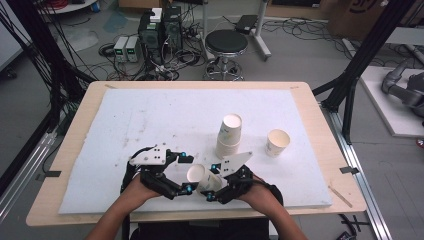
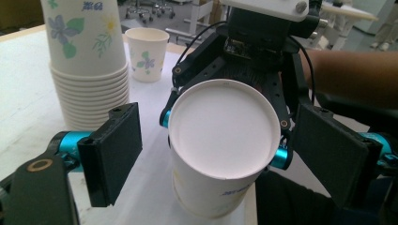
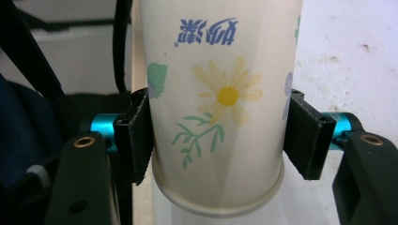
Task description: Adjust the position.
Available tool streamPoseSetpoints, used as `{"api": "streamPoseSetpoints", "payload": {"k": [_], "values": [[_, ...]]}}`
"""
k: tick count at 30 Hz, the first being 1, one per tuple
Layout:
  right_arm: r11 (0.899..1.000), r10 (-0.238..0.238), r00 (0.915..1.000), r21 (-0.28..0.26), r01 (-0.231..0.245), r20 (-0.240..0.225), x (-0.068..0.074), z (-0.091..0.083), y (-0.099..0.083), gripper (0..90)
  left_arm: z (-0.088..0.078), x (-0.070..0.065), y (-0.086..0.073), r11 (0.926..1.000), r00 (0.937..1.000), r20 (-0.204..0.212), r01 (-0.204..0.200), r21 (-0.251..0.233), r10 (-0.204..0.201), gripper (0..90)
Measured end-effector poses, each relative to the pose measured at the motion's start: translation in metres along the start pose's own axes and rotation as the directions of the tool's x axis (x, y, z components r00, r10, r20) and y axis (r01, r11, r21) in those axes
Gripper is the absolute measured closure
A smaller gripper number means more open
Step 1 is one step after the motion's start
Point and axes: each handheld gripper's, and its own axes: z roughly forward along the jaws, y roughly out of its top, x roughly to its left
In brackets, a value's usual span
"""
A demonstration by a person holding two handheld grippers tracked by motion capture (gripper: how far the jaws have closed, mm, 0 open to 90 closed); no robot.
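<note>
High view: right gripper (image 1: 212,181) clenches a cup (image 1: 202,178) sideways above the table's near edge; left gripper (image 1: 185,173) stands released. Handover looks done; next, probably, onto the stack (image 1: 229,136).

We see a wooden desk (image 1: 80,150) covered by a white sheet (image 1: 150,120). On the sheet stand a stack of paper cups (image 1: 229,136) and, near it, a single cup (image 1: 277,142).

On the desk (image 1: 75,130), a stack of paper cups (image 1: 229,136) stands right of centre, with a single paper cup (image 1: 277,142) just to its right. Nearer the front edge, a tilted paper cup (image 1: 203,178) sits between the left tongs (image 1: 186,173) and the right tongs (image 1: 212,182).
</note>
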Motion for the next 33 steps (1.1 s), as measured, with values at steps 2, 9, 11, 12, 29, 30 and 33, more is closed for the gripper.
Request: {"api": "streamPoseSetpoints", "payload": {"k": [2, 9, 11, 12, 29, 30, 33], "values": [[1.000, -0.010, 0.9999, 0.024, 0.010, -0.005, -0.001, 0.001, 0.003, 34.4, -0.003, 0.001, 0.001, 0.9997, 1.0000, -0.001, -0.005, 0.025, 0.006, 16.4], [0.990, -0.071, 0.9973, 0.118, 0.073, -0.018, -0.002, 0.008, 0.019, 34.0, -0.007, 0.002, 0.005, 0.9958, 0.9998, -0.004, -0.018, 0.089, 0.018, 16.5], [0.984, -0.091, 0.9956, 0.152, 0.093, -0.020, -0.001, 0.009, 0.024, 34.0, -0.007, 0.002, 0.006, 0.9939, 0.9997, 0.001, -0.024, 0.108, 0.024, 16.6], [0.980, -0.104, 0.9943, 0.165, 0.106, -0.022, -0.002, 0.010, 0.027, 34.0, -0.006, 0.002, 0.006, 0.9935, 0.9997, -0.002, -0.023, 0.111, 0.023, 16.7], [0.922, -0.189, 0.9815, 0.337, 0.188, -0.030, 0.000, 0.017, 0.051, 33.6, 0.001, 0.004, 0.003, 0.9788, 0.9998, 0.004, -0.018, 0.204, 0.018, 19.9], [0.918, -0.188, 0.9818, 0.351, 0.186, -0.028, 0.000, 0.017, 0.051, 33.6, 0.001, 0.004, 0.003, 0.9777, 0.9998, 0.006, -0.018, 0.209, 0.017, 20.5], [0.908, -0.196, 0.9801, 0.372, 0.194, -0.032, 0.002, 0.018, 0.053, 33.6, 0.003, 0.004, 0.003, 0.9745, 0.9999, 0.011, -0.014, 0.224, 0.012, 22.0]]}}
